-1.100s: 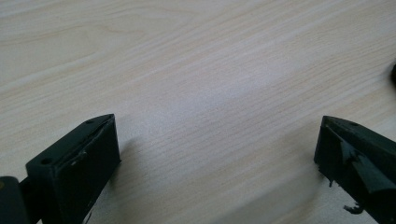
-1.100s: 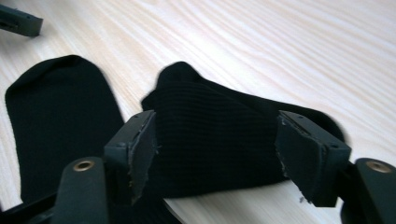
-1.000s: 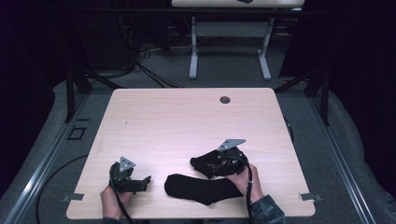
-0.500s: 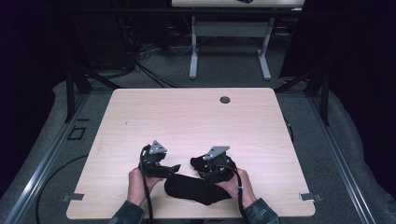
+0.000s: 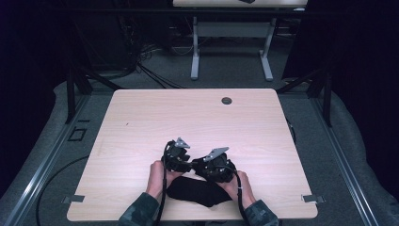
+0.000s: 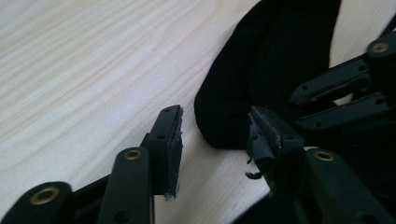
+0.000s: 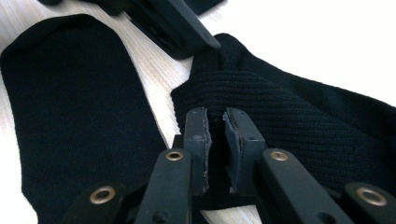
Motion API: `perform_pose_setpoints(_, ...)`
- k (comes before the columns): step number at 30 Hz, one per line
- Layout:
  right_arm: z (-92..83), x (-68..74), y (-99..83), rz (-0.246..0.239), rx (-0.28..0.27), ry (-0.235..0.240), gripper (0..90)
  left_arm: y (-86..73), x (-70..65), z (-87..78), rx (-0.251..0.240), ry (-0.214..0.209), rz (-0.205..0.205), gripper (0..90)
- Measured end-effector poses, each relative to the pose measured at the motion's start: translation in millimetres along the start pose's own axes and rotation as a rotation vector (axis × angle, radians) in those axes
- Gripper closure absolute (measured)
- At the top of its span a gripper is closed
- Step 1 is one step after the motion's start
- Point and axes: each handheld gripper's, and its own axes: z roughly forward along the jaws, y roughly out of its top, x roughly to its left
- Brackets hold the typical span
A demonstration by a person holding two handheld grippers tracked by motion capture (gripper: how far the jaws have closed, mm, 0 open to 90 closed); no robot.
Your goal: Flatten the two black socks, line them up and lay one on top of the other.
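We've got the black sock (image 7: 280, 121) lying at the near edge of the table (image 5: 197, 117), with the right gripper (image 7: 215, 140) nearly closed, pinching a fold of its ribbed cuff, and the left gripper (image 6: 215, 140) about half open, jaws just been closing with the cuff's rounded edge between them but not yet pinched. Risk, we think: the soft, stretchy knit slips or bunches, so left bites one layer or misses. The fabric is limp matte black; the tabletop is smooth pale wood-grain.
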Motion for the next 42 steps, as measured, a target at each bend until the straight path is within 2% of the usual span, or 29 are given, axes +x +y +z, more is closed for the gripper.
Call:
perform_pose_setpoints(6, 1.9, -1.5, -2.7, 0.015, -0.003, 0.015, 85.8, 2.7, -7.1, 13.7, 0.057, 0.027, 0.063, 72.4)
perform_pose_setpoints(8, 2.0, -1.9, -2.9, 0.020, -0.010, 0.021, 86.5, 2.8, -9.3, 14.9, 0.054, 0.036, 0.076, 81.2)
perform_pose_setpoints(12, -2.8, -1.8, -2.7, 0.025, -0.039, 0.023, 87.7, 3.2, -12.0, 16.1, 0.055, 0.045, 0.096, 86.6)
perform_pose_setpoints(16, -15.8, -4.9, -1.1, 0.039, -0.078, 0.013, 88.0, 2.6, -11.9, 16.3, 0.049, 0.047, 0.098, 87.9)
perform_pose_setpoints(17, -24.7, -9.0, -0.8, 0.044, -0.098, 0.002, 88.0, 2.5, -11.6, 16.2, 0.049, 0.048, 0.096, 87.8)
perform_pose_setpoints(18, -24.7, -9.0, -0.8, 0.044, -0.098, 0.002, 88.0, 2.5, -11.4, 16.1, 0.049, 0.048, 0.094, 87.8)
perform_pose_setpoints(19, -34.3, -14.5, -1.8, 0.065, -0.123, -0.011, 88.0, 2.3, -10.9, 15.9, 0.050, 0.049, 0.093, 87.8)
perform_pose_setpoints(21, -37.7, -16.8, -2.4, 0.073, -0.132, -0.017, 88.0, 1.2, -9.8, 15.6, 0.043, 0.049, 0.091, 87.8)
perform_pose_setpoints(23, -51.2, -29.2, -7.6, 0.111, -0.162, -0.046, 88.0, 0.0, -8.6, 15.0, 0.037, 0.049, 0.085, 87.8)
perform_pose_setpoints(24, -51.2, -29.2, -7.6, 0.111, -0.162, -0.046, 88.0, -0.5, -8.1, 14.7, 0.035, 0.050, 0.085, 87.8)
perform_pose_setpoints(25, -58.0, -38.0, -11.8, 0.128, -0.180, -0.063, 88.0, -1.0, -7.7, 14.2, 0.035, 0.052, 0.087, 87.8)
perform_pose_setpoints(27, -60.0, -41.2, -13.4, 0.139, -0.191, -0.067, 88.0, -1.6, -7.4, 13.6, 0.036, 0.055, 0.094, 87.8)
perform_pose_setpoints(30, -70.1, -55.8, -20.3, 0.178, -0.204, -0.085, 87.9, -2.1, -6.2, 13.1, 0.036, 0.052, 0.098, 87.8)
perform_pose_setpoints(31, -73.3, -62.0, -23.7, 0.205, -0.214, -0.092, 87.9, -2.3, -5.9, 12.9, 0.037, 0.050, 0.098, 87.8)
perform_pose_setpoints(33, -74.8, -64.7, -25.2, 0.214, -0.218, -0.095, 87.9, -2.2, -5.5, 12.7, 0.039, 0.048, 0.100, 87.8)
perform_pose_setpoints(37, -79.6, -81.5, -36.6, 0.281, -0.229, -0.104, 87.7, -3.3, -4.9, 11.5, 0.042, 0.052, 0.101, 87.8)
perform_pose_setpoints(42, -79.1, -90.9, -50.0, 0.301, -0.202, -0.107, 87.3, -5.0, -2.1, 9.5, 0.044, 0.051, 0.097, 87.8)
